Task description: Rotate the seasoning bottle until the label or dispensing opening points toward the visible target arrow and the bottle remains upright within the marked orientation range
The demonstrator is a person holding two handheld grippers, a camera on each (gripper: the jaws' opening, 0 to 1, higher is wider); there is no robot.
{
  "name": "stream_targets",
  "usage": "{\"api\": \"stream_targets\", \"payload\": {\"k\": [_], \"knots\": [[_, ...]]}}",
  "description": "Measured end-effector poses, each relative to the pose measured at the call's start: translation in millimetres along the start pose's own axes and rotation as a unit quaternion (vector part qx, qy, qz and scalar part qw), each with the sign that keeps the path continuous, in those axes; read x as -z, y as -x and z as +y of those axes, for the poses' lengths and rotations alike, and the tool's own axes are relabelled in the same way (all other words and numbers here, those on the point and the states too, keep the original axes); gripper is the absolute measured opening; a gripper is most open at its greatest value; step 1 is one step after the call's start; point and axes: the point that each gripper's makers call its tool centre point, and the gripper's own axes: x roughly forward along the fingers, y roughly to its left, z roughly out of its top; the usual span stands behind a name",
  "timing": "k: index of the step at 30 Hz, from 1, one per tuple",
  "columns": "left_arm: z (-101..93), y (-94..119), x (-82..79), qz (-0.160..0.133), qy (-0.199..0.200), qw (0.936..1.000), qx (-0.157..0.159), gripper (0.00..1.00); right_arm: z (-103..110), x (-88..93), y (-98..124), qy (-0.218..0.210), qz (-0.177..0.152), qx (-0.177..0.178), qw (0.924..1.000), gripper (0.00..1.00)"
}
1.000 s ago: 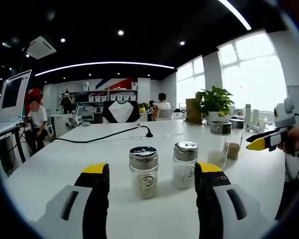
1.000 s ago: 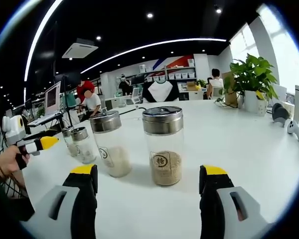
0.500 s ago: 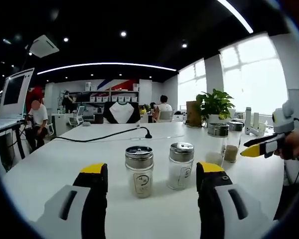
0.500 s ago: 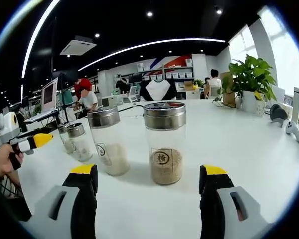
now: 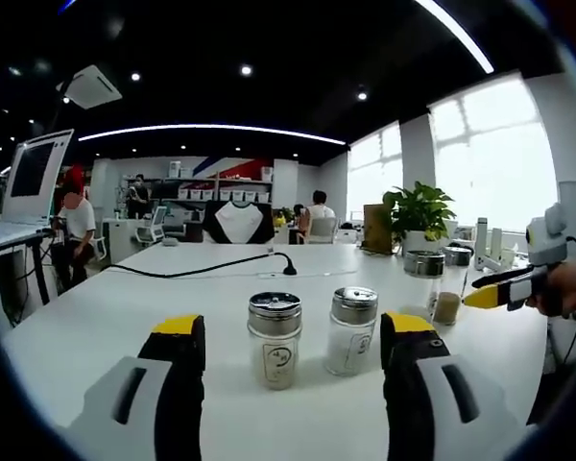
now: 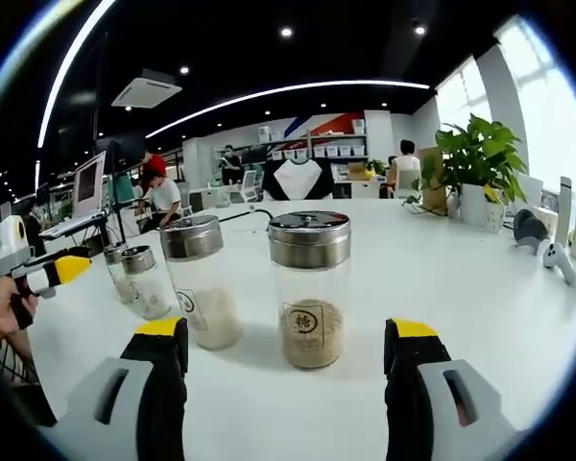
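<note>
On the long white table (image 6: 480, 279), four clear glass seasoning bottles with brushed-metal shaker lids stand upright, and you can use the nearest one in the right gripper view as the landmark: the tall bottle of tan granules with a round dark label (image 6: 310, 288).

Your right gripper (image 6: 286, 355) has its two black, yellow-tipped jaws spread wide apart, gripping nothing; the landmark bottle stands just beyond them, between the jaw lines. Immediately left of the landmark is a second tall bottle holding white grains (image 6: 201, 281). Further left of it sit two shorter shaker bottles (image 6: 142, 281), and beyond those your left gripper's yellow tip (image 6: 65, 270) appears, held in a hand (image 6: 0, 312).

Your left gripper (image 5: 290, 341) is likewise held with jaws apart and nothing between them. Just ahead of it stand the short bottle with pale brown contents (image 5: 275, 327) and the short bottle of white contents (image 5: 350, 318) side by side, not touching.

Behind the landmark, a black cable (image 5: 202, 270) runs across the table. A green potted plant (image 6: 475, 158) stands to the right of the landmark, near bright windows (image 5: 490, 154). Across the room you see seated people, a monitor (image 5: 34, 173), shelving and a curved ceiling light strip (image 6: 269, 92).
</note>
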Motion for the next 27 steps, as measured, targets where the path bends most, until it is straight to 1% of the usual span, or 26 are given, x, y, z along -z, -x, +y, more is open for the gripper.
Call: {"api": "stream_targets", "payload": {"k": [3,12,23,27], "knots": [[-2.7,1,0.3,0.000,0.012,0.9999,0.006,0.77,2,0.6,1,-0.004,0.000,0.001,1.0000,0.86],[-3.8,3,-1.7,0.001,0.003,1.0000,0.002,0.78,4,1.8,8,-0.007,-0.002,0.003,1.0000,0.85],[-11.2,1,-3.1,0.001,0.000,1.0000,0.008,0.78,-2,-0.1,12,-0.006,-0.006,0.011,0.9999,0.85],[-10.1,1,-2.2,0.002,0.000,1.0000,0.007,0.78,-2,-1.2,12,-0.001,-0.006,0.012,0.9999,0.85]]}}
